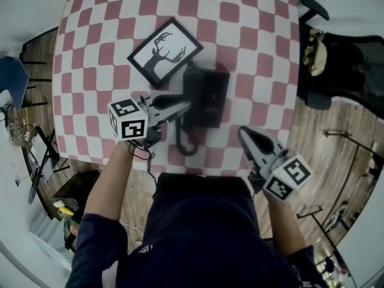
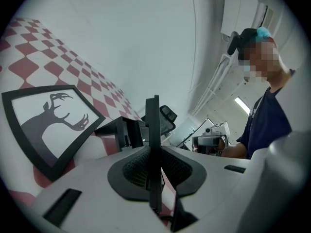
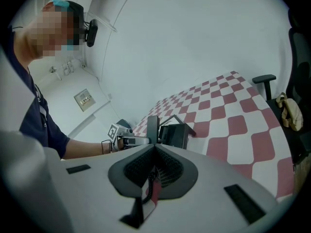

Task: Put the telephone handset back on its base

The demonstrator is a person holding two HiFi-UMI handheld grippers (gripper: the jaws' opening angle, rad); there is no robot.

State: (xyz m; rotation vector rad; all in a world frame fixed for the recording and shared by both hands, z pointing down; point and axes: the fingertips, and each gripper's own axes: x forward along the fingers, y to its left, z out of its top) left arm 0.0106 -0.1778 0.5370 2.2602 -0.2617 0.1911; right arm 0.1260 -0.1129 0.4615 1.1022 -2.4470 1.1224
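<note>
The black telephone [image 1: 207, 95] sits mid-table on the red-and-white checked cloth [image 1: 252, 41]. Its handset [image 1: 191, 95] lies along the base's left side, and the coiled cord [image 1: 186, 146] loops toward me. My left gripper [image 1: 187, 105] reaches in from the left with its tips on the handset. In the left gripper view a thin black bar stands between the nearly closed jaws of that gripper [image 2: 153, 108], and the base [image 2: 121, 130] is just beyond. My right gripper [image 1: 242, 131] hovers near the table's front edge, shut and empty, apart from the phone [image 3: 177, 135].
A black picture frame [image 1: 165, 51] with a deer silhouette lies just behind and left of the phone. A black office chair [image 1: 336, 59] stands off the table's right side. The table's front edge is close to my body.
</note>
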